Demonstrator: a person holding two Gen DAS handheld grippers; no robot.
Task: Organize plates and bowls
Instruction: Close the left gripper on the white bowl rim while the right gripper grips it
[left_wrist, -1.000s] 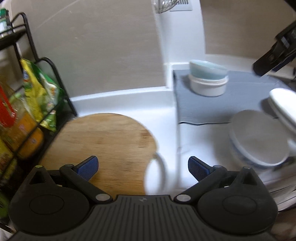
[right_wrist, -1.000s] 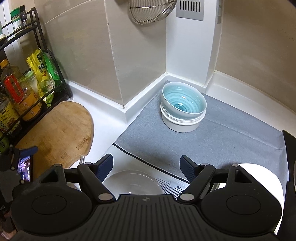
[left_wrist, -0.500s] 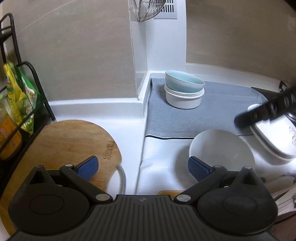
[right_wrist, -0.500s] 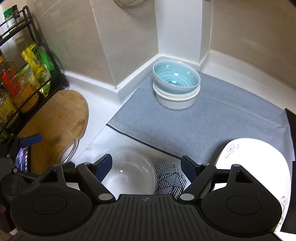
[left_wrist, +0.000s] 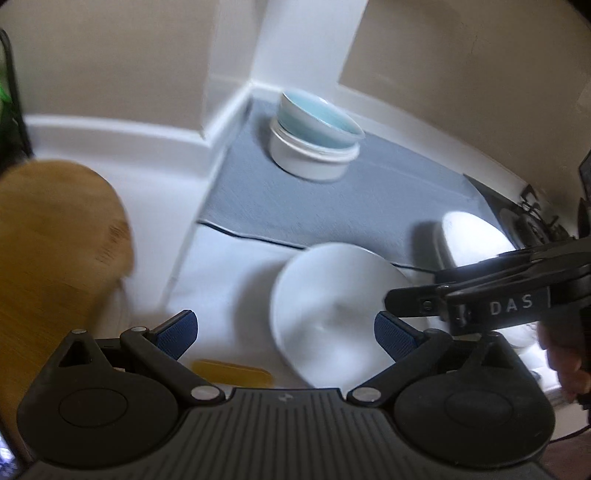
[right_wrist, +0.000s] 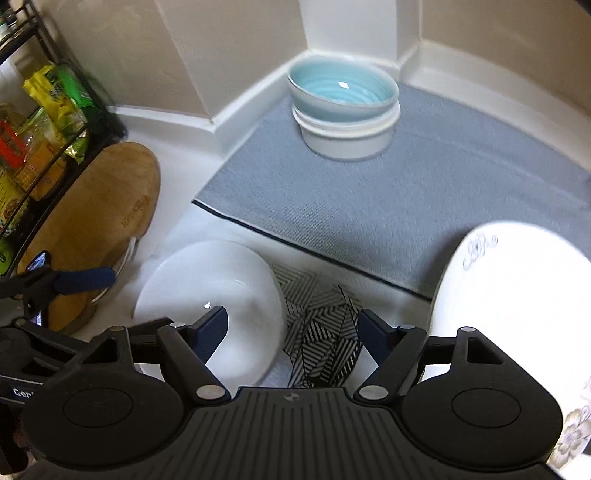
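Two grippers hang over the counter, both with jaws spread and nothing pinched. The right gripper (right_wrist: 291, 328) has just been narrowing its jaws a little; between them lie only the rim of a white bowl (right_wrist: 221, 291) and a black-and-white striped mat (right_wrist: 321, 332), and the pads touch neither. The left gripper (left_wrist: 284, 330) stands wide above the same white bowl (left_wrist: 332, 306), which sits between its blue pads without contact. A small yellow thing (left_wrist: 232, 371) lies just under its left finger; what it is cannot be told.

Just right of the bowl rests a flower-patterned white plate (right_wrist: 517, 314), partly on the grey mat (right_wrist: 406, 184). At the far corner of that mat a blue bowl (right_wrist: 343, 88) is nested in a white bowl with a ridged rim (right_wrist: 347, 136), well apart from both grippers.

To the left a wooden cutting board (right_wrist: 99, 229) lies flat, its edge near the white bowl, with a wire rack of packets and bottles (right_wrist: 44, 140) beside it. In the left view the right gripper's black body crosses in front of the plate.
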